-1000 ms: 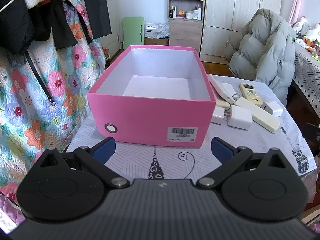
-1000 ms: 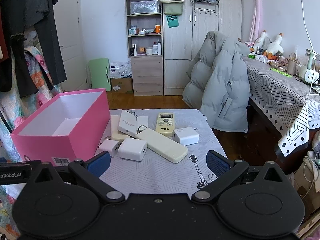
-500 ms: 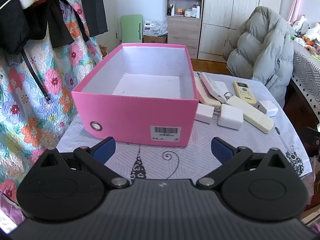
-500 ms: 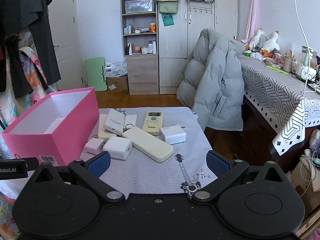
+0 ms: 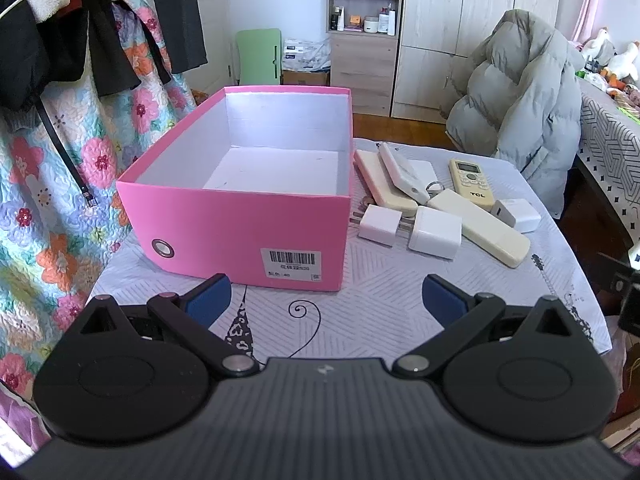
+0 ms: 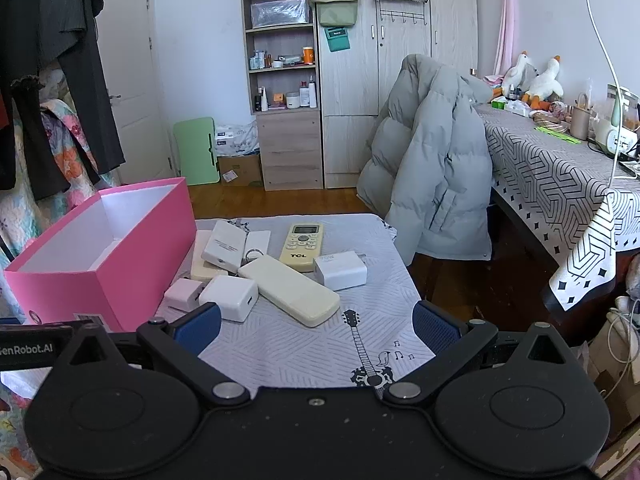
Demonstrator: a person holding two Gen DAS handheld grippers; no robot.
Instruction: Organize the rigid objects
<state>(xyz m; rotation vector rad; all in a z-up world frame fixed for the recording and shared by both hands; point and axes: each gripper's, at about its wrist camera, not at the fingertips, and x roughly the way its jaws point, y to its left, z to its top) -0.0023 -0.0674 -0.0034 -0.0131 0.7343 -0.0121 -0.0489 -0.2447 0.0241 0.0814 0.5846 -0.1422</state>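
Note:
An empty pink box (image 5: 248, 216) (image 6: 120, 264) with a white inside sits on the left of a small cloth-covered table (image 5: 360, 312). To its right lies a cluster of rigid items: a yellowish TCL remote (image 5: 472, 181) (image 6: 301, 246), a long cream remote (image 5: 478, 226) (image 6: 289, 290), another cream remote (image 5: 382, 182), a white flat device (image 6: 224, 246), and white chargers (image 5: 435, 232) (image 6: 229, 298) (image 6: 341, 270). My left gripper (image 5: 324, 298) is open in front of the box. My right gripper (image 6: 316, 328) is open near the table's front edge, short of the cluster. Neither holds anything.
A grey puffer jacket (image 6: 432, 176) hangs over a chair behind the table's right side. A second table with a patterned cloth (image 6: 560, 184) stands at the right. Floral fabric and dark clothes (image 5: 60, 120) hang at the left. Shelves and wardrobes (image 6: 288, 80) line the back wall.
Both grippers have drawn back and shifted, so the box and the items look smaller and further off. Nothing on the table has moved. Both grippers stay open.

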